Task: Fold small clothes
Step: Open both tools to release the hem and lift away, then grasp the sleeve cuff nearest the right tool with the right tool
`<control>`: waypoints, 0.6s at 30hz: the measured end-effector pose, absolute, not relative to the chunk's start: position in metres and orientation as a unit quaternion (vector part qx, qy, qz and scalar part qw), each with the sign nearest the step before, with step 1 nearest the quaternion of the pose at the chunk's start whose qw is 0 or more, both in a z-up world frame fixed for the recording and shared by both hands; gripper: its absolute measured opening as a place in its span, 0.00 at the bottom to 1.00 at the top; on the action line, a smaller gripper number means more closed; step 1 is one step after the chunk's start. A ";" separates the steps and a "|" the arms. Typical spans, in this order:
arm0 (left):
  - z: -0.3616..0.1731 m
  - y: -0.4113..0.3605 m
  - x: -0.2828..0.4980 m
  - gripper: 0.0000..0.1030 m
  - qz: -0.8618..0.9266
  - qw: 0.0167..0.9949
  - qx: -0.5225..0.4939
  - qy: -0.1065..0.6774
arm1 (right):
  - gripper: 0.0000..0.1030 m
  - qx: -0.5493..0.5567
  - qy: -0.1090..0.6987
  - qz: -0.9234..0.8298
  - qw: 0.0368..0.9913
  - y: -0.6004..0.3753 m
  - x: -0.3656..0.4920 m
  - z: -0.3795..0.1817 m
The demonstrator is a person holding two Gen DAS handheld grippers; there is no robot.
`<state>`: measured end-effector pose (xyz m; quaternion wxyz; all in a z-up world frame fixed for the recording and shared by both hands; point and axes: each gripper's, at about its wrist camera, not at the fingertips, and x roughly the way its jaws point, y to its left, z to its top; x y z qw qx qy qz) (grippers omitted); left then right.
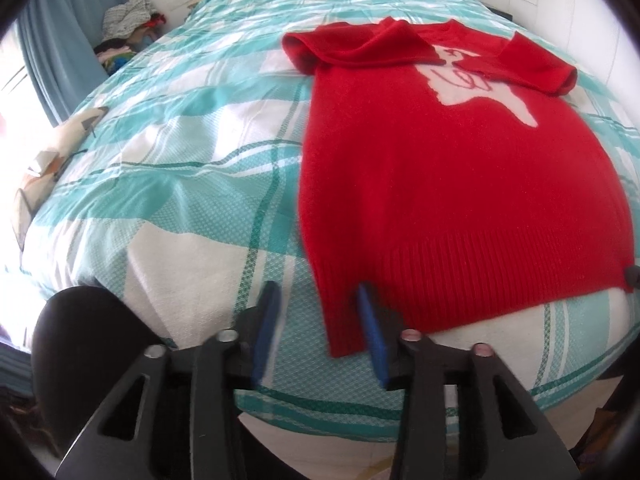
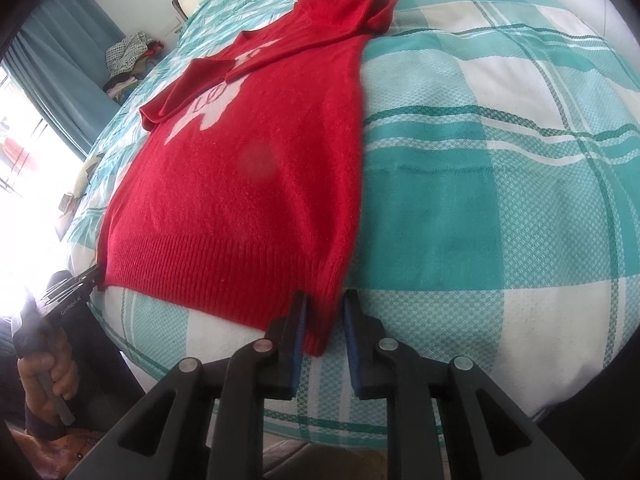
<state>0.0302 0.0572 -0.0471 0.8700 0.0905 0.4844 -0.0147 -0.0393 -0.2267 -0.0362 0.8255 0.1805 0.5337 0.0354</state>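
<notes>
A red knitted sweater lies flat on a bed covered in teal-and-white check, its sleeves folded in across the chest and partly covering a white motif with red stitched letters, too small and hidden to read for certain. The left gripper stands wide at 6 o'clock in its own view, its blue pads straddling the hem's left corner without pressing it; the cloth lies against the inner face of the 3 o'clock pad. The right gripper stands narrower, the hem's right corner hanging between its pads, touching the 9 o'clock one and clear of the other. At 8 o'clock in the right view a hand grips the other tool, whose side reads "GenRobot.AI". Open bedcover spreads from 1 to 4 o'clock beside the sweater's straight right edge, and from 9 to 11 o'clock in the left view. A heap of clothes sits by blue curtains at 10 o'clock.
</notes>
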 end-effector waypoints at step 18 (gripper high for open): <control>0.015 0.118 0.068 0.88 0.093 0.943 -0.031 0.319 | 0.50 -0.107 0.424 0.051 0.898 -0.205 0.075 0.098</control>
